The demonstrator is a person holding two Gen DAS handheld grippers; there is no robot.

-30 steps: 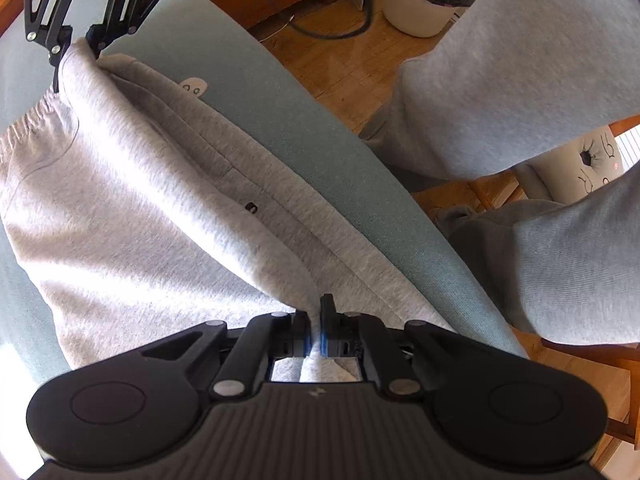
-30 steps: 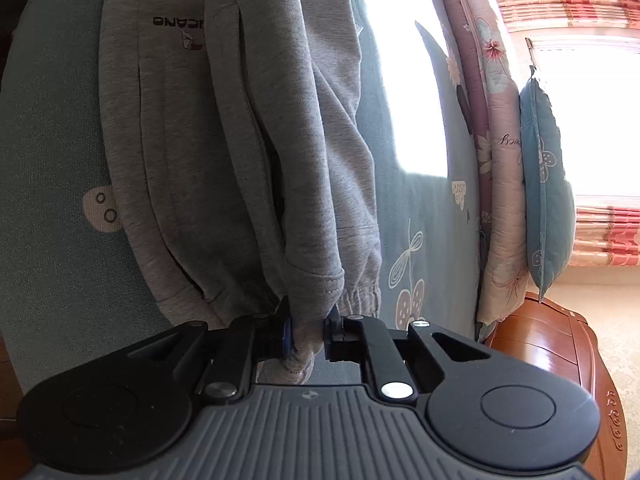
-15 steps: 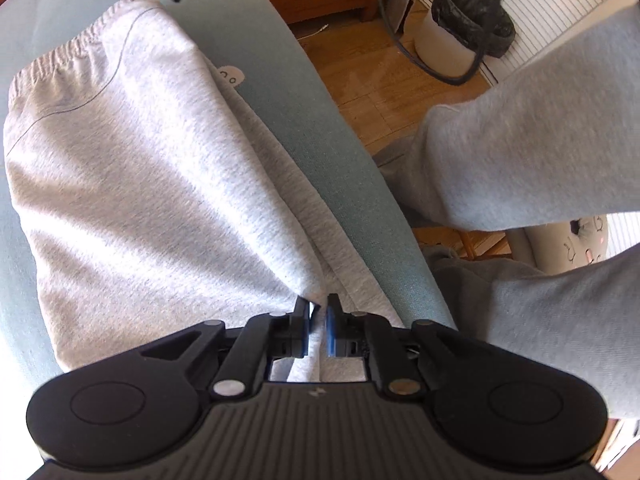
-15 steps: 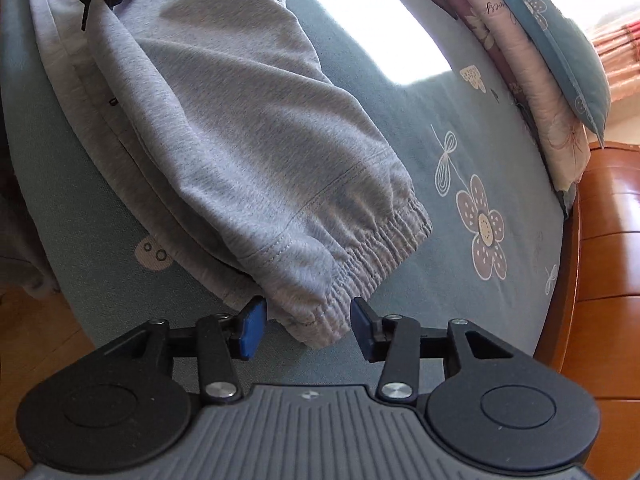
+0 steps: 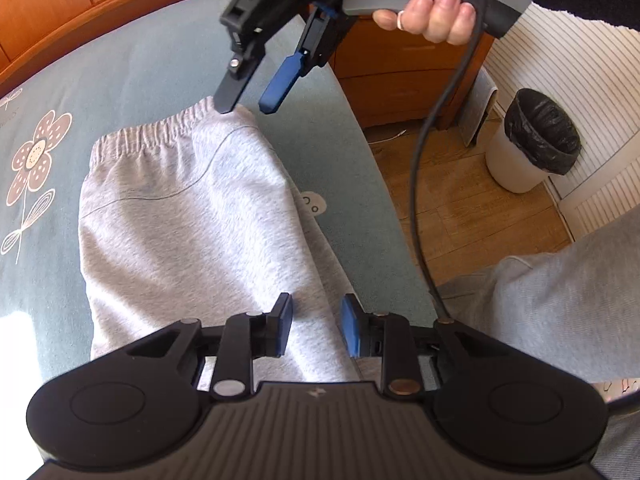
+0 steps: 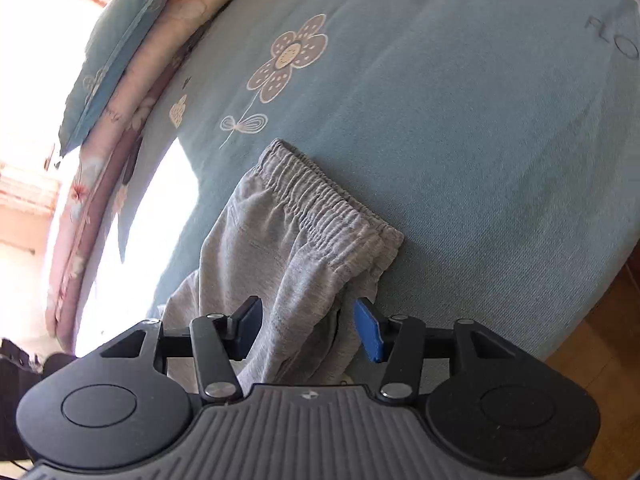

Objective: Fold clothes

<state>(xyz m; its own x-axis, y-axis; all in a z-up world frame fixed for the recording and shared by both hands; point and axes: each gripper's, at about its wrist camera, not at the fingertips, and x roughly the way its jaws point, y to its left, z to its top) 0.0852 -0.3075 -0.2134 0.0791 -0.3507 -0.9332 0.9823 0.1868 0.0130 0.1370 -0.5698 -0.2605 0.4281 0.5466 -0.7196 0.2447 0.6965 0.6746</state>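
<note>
Now our left gripper [image 5: 315,326] sits at the bottom centre of its view, its jaws opening with the grey sweatpants [image 5: 192,232] lying between them but the pads clear of the cloth. Our right gripper [image 6: 308,328] likewise has its jaws opening, spread wide on either side of the folded fabric without pressing it; in the left view it hangs at the upper centre, one fingertip just at the elastic waistband [image 5: 148,136], gripped by a hand [image 5: 436,12]. The sweatpants lie folded near the edge of the teal bedsheet [image 6: 460,120], beside a printed flower [image 6: 290,58]. At the upper left of the right view we see stacked pillows [image 6: 120,60]; at the right of the left view, a bin [image 5: 532,140] on the wooden floor.
</note>
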